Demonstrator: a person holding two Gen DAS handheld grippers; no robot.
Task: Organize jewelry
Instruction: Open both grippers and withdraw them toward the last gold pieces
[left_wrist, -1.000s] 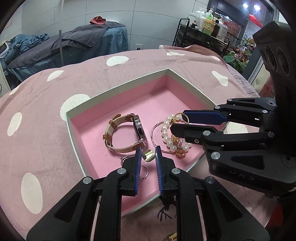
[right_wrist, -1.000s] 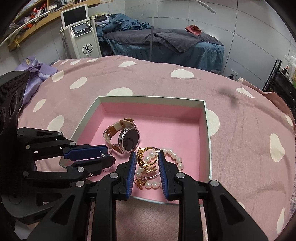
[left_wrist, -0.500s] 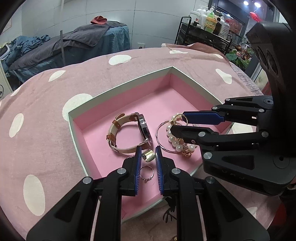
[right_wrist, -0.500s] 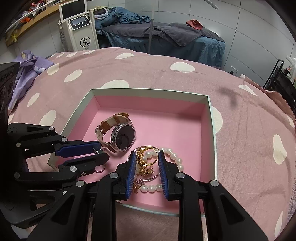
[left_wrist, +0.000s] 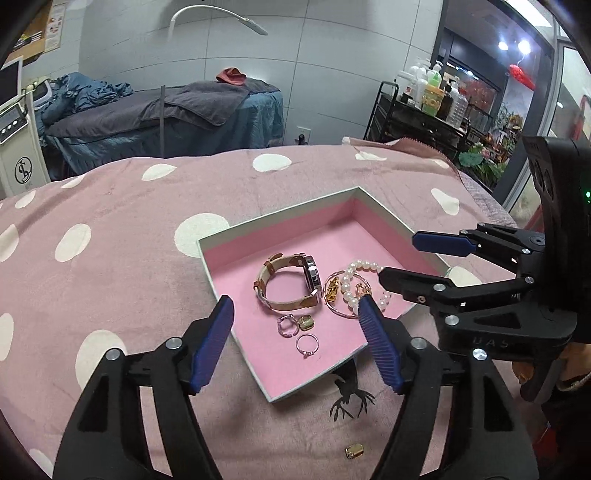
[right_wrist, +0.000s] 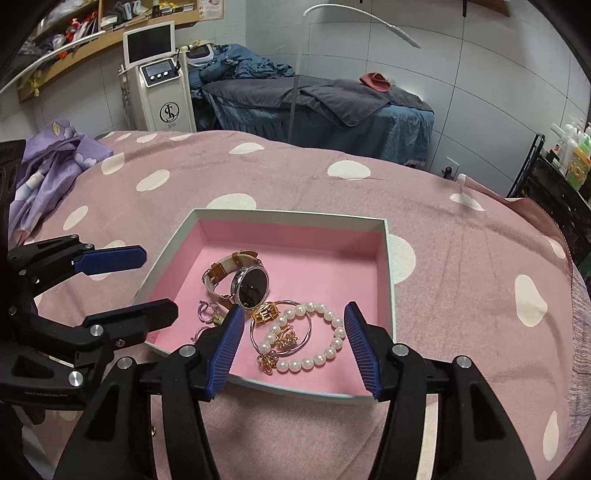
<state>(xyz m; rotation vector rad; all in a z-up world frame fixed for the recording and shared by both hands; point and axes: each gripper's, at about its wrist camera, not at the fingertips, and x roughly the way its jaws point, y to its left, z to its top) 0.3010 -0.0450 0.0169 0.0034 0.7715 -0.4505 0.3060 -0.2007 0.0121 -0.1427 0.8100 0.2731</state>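
One small gold piece (left_wrist: 355, 451) lies outside the box (left_wrist: 236, 236), on the pink dotted blanket (left_wrist: 110, 206), and the next move most likely turns on it. In the left wrist view it sits below and nearer than the box's near corner, close under the left tool (left_wrist: 295, 341), toward its right finger. It is oblong, with its long axis running roughly across the view; what kind of piece it is I cannot tell. The left tool is plainly the nearer of the two; the right tool (right_wrist: 293, 341) hangs over the box's near edge, and the piece does not show in its view.

Both tools are spreading their jaws at this moment, and nothing is caught between them. The left stands wide above the near part of the box, with two thin rings (left_wrist: 306, 344) and a gold ring (left_wrist: 306, 322) lying free on the pink lining beyond its tips. The right is moderately wide, with the pearl bracelet (right_wrist: 325, 339) and a thin bangle (right_wrist: 280, 328) loose on the lining between and beyond its fingers. The watch (right_wrist: 240, 280) lies farther in, on its side, dial toward the right tool.

Readable writing is scarce. The white machine (right_wrist: 162, 96) beyond the bed bears a round monogram that may read "SL". A black antlered figure (left_wrist: 349, 397) is printed on the blanket just in front of the box. The right tool's body carries embossed letters, too unclear to read.
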